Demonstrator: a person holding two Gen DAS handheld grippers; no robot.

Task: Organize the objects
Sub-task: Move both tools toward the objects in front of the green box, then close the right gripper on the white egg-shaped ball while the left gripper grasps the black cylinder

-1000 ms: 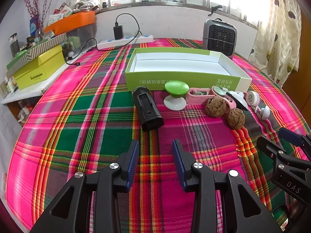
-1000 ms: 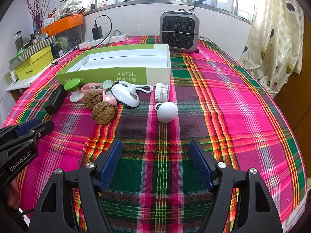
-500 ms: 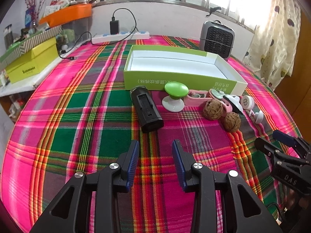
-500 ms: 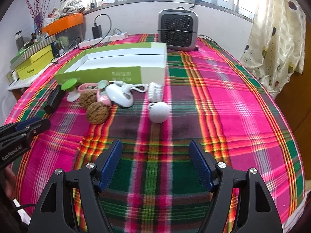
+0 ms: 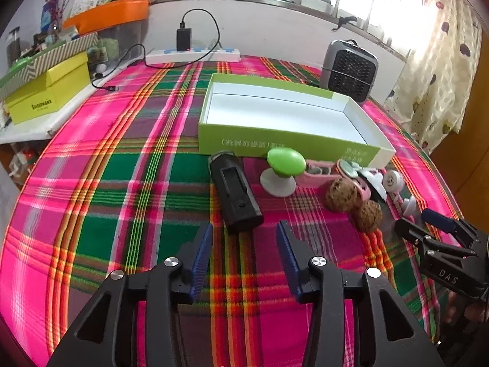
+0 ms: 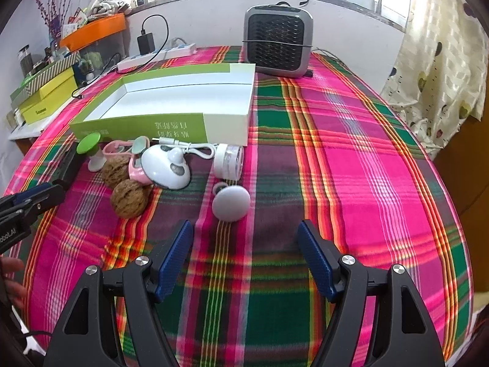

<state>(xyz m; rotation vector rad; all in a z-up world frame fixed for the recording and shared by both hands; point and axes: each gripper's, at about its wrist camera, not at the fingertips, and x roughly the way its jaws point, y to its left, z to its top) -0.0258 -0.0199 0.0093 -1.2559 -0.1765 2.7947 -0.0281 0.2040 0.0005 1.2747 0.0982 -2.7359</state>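
Observation:
An empty green box (image 5: 284,146) stands open on the plaid cloth; it also shows in the right wrist view (image 6: 137,127). In front of it lie a black device (image 5: 235,192), a green-topped mushroom piece (image 5: 282,166), a pink tape holder (image 5: 321,176), two walnuts (image 5: 340,197) (image 6: 128,198), a white mouse-like gadget (image 6: 165,166), a small white jar (image 6: 229,160) and a white knob (image 6: 230,203). My left gripper (image 5: 244,241) is open, just short of the black device. My right gripper (image 6: 244,244) is open wide, just short of the white knob.
A grey heater (image 6: 278,41) stands behind the box. A power strip with a charger (image 5: 192,53) lies at the back. Yellow boxes (image 5: 45,98) and an orange tray (image 5: 110,15) sit on a side shelf at left. A curtain (image 6: 440,70) hangs at right.
Both grippers have moved forward toward the row of objects. The left one has closed in on the black device, the right one on the white knob. Both stay open.

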